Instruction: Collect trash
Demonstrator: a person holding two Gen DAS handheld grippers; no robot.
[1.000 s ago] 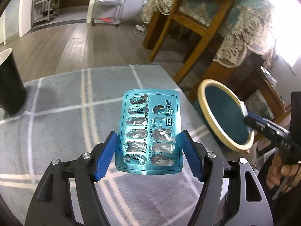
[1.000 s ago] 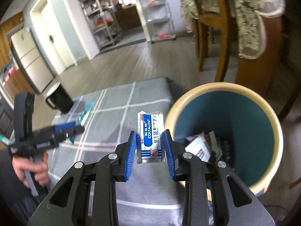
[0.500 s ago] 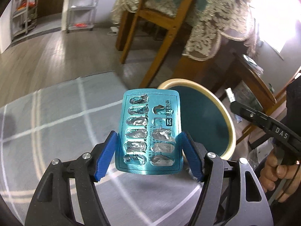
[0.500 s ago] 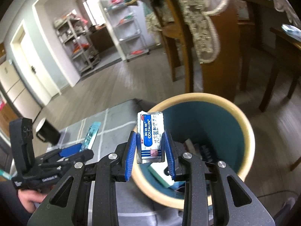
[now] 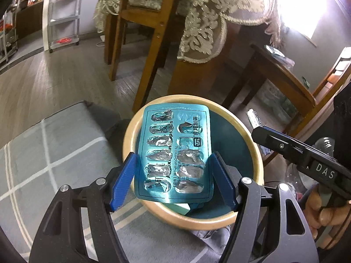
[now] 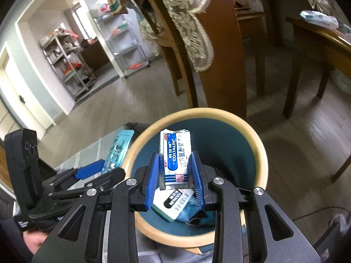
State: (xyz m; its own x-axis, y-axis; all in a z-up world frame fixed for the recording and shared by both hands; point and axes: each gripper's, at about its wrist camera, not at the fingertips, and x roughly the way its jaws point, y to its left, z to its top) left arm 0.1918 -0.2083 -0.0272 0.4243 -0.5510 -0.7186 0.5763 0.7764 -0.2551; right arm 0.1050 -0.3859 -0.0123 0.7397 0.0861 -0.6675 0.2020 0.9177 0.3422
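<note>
My left gripper [image 5: 173,178] is shut on a teal blister pack [image 5: 174,151] with emptied foil pockets, held above the near rim of the round bin [image 5: 255,151], teal inside with a cream rim. My right gripper [image 6: 175,174] is shut on a white and blue Coltalin sachet [image 6: 175,157], held over the bin's opening [image 6: 261,153]. Trash, including a white and black packet [image 6: 175,201], lies in the bin. The right gripper also shows in the left wrist view [image 5: 285,146]; the left gripper and blister pack [image 6: 117,151] show at the left of the right wrist view.
The bin stands at the edge of a grey table with white lines [image 5: 54,153]. Beyond it are wooden chair legs [image 5: 151,50], a table with a lace cloth [image 5: 208,22] and a wooden side table [image 5: 283,76]. Metal shelves [image 6: 72,65] stand far back.
Both grippers have moved to the right, from over the grey table to over the bin, each still holding its item. The black cup has left the views.
</note>
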